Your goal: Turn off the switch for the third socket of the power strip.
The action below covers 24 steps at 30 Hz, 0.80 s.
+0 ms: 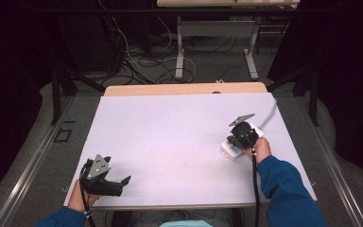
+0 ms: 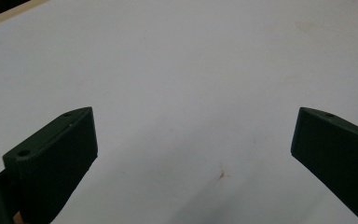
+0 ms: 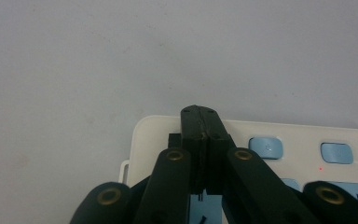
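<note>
Since the work here is all on one small thing, I keep everything else still and out of the way.

Surface: the white surface [image 1: 170, 137] is bare across its middle, so I have room to work without nudging anything.

Right tool: my right tool [image 1: 242, 134] points down at the far right of the surface, directly over the device. In the right gripper view its jaws are pressed together with nothing between them [image 3: 200, 122]. I judge I hold them closed so the joined tips act as one narrow point for pressing a button, not for gripping.

Left tool: my left tool [image 1: 116, 183] rests at the near left edge, well apart from the device. Its jaws stand wide apart over bare surface [image 2: 193, 154], holding nothing; I judge it is parked there, ready to steady the device if it slides.

Device: the white device [image 1: 231, 149] lies flat near the right edge, just under the right tool.

Buttons: its pale blue buttons [image 3: 266, 147] face up, just beside the closed tips; whether the tips touch the casing I cannot tell.
</note>
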Tool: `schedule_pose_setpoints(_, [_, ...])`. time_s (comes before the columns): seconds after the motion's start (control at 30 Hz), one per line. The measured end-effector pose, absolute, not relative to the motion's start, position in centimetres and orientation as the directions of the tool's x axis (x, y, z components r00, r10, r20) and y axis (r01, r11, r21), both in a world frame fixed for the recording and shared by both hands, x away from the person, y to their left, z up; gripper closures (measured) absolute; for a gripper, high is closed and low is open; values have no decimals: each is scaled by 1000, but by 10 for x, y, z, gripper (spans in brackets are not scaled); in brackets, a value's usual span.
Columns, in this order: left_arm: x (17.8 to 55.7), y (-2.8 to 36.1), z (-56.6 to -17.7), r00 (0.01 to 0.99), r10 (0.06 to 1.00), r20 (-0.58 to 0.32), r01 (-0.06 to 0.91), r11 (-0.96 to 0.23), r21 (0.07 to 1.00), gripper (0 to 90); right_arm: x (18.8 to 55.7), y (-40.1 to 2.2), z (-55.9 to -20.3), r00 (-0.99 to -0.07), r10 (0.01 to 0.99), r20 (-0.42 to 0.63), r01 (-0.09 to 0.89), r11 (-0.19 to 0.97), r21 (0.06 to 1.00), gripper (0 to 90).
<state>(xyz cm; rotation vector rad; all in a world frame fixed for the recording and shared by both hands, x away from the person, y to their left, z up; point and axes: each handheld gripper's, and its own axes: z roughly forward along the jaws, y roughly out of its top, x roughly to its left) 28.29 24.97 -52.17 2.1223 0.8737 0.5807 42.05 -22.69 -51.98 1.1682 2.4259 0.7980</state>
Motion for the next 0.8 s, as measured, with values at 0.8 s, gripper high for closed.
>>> schedule_pose_setpoints(0.8, [283, 250, -522, 663, 739, 118, 397, -481, 782, 2, 420, -226, -521, -614, 787, -64, 593, 513, 620, 900])
